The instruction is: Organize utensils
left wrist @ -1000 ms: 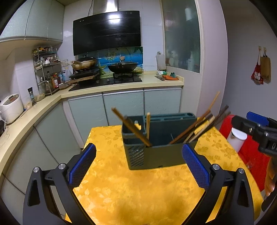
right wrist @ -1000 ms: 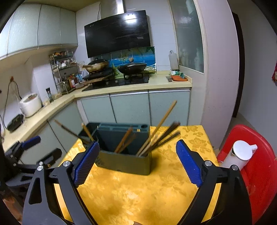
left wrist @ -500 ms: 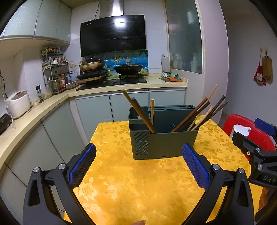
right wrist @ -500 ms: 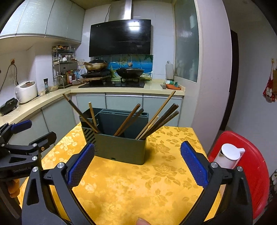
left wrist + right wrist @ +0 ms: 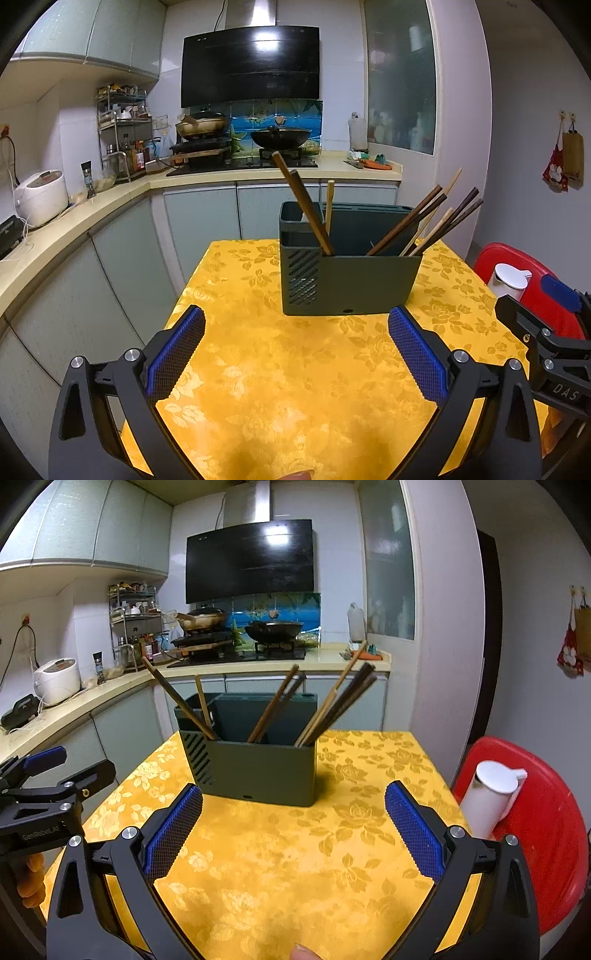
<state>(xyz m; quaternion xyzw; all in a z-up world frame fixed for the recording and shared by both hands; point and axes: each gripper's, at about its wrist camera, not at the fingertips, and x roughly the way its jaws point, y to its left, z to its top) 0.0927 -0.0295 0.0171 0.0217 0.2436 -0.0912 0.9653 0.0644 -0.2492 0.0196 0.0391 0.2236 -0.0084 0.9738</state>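
Both your grippers now lower and nearer dark green holder (image 5: pixel 349 273) than a second ago, table (image 5: pixel 280 387) filling more of view: approach under way, sorting not yet begun. Holder mid-table: one. Chopsticks (image 5: pixel 334 705) in holder: three loose clusters, ten or so, exact count unclear. Left gripper (image 5: pixel 295 354): jaws spread, empty. Right gripper (image 5: pixel 293 830): jaws just opened wider, nothing between.

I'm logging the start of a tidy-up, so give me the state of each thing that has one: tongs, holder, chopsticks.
Left tongs: open, empty.
Right tongs: open, empty.
Utensil holder: upright on the yellow tablecloth.
Chopsticks: in the holder, leaning in scattered directions.
White bottle: cap on, on the red stool.
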